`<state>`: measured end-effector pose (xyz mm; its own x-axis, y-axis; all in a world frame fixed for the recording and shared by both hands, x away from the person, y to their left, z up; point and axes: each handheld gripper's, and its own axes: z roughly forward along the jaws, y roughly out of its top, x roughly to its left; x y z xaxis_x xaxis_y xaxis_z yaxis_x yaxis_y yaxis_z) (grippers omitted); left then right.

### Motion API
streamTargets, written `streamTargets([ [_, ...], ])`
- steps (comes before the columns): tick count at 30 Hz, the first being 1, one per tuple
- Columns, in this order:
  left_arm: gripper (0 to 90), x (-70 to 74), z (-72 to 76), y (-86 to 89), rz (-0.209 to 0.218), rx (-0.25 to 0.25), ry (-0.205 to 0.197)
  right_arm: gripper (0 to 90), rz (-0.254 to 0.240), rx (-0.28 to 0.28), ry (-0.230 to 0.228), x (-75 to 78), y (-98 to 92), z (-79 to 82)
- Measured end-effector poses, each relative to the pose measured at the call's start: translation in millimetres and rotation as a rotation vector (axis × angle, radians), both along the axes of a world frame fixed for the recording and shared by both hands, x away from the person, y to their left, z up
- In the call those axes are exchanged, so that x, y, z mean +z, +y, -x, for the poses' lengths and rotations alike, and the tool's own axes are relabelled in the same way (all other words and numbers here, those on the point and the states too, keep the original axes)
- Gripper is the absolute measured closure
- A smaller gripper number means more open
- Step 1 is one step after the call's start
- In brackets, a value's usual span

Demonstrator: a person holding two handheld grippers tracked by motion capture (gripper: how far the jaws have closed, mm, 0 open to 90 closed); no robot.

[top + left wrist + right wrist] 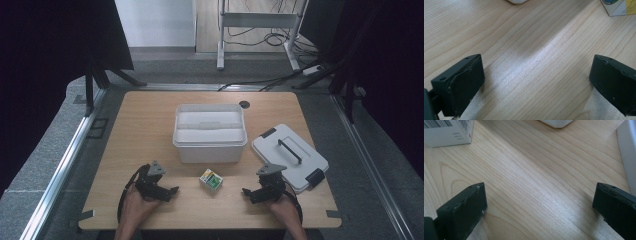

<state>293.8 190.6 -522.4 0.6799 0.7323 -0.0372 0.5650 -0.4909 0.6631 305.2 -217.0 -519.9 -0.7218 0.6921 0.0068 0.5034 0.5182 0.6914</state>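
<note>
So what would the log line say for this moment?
left gripper: open, empty | right gripper: open, empty | small box: on table between them | bin: lid off

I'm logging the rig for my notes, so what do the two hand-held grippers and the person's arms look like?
Both are black. The left hand-held gripper and the right hand-held gripper each carry a grey three-cornered plate on top and trail a black cable looping back past the wrist. Up close, the jaws are chunky matte black blocks with scuffed edges. The forearms are bare, with no sleeves showing.
</note>
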Motion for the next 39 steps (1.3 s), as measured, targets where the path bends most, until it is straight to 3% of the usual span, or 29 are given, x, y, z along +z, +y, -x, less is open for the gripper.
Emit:
streamTargets([
  [19,0.0,-0.1,-1.6,-1.0,0.001,-0.007,-0.001,0.0,0.001,-0.012,-0.001,-0.1,1.1,0.6],
  [24,0.0,-0.1,-1.7,-1.0,0.001,-0.007,0.0,0.0,-0.022,-0.016,0.011,0.5,-0.3,1.8],
  [33,0.0,-0.1,-1.7,-1.0,0.0,-0.006,-0.001,0.0,-0.046,0.014,0.005,10.6,0.3,5.2],
  [39,0.0,-0.1,-1.7,-1.0,0.0,-0.006,0.0,0.0,-0.068,0.067,0.007,18.4,13.7,12.1],
])
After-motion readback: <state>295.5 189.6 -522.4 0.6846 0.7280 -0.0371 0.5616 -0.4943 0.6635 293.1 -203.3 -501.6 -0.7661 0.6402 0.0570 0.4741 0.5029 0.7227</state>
